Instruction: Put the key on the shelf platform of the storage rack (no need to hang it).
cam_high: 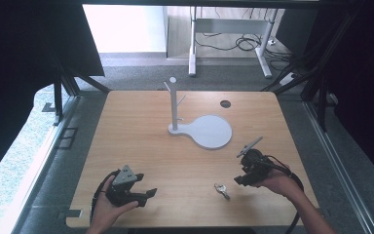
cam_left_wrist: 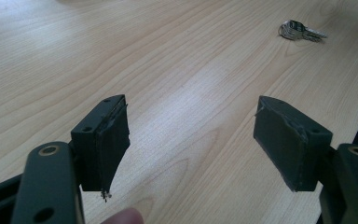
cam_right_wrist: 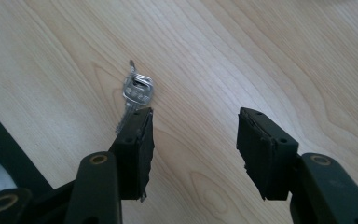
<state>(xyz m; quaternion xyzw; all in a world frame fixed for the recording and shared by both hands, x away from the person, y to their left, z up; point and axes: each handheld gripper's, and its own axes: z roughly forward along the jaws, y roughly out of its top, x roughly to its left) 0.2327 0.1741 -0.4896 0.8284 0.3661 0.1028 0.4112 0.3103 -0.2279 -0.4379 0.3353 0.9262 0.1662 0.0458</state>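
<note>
Keys (cam_high: 221,189) lie flat on the wooden surface (cam_high: 151,136), near its front edge, between the two hands and closer to the right one. Nothing holds them. Right gripper (cam_high: 246,170) sits just beside the keys; in the right gripper view its fingers (cam_right_wrist: 137,149) stand fairly wide with only bare wood between them, and the keys (cam_right_wrist: 135,95) lie just past the tip of the left one, outside the gap. So it looks lined up for a pick, but off to one side; it would need to shift over the keys before closing. Left gripper (cam_high: 131,190) rests low near the front edge, well apart from the keys, fingers (cam_left_wrist: 105,140) wide and empty, likely parked out of the way. White stand (cam_high: 202,127) with an upright pegged post sits mid-surface, well apart from the keys; probably where the keys get hung, since the pegs are bare.
</note>
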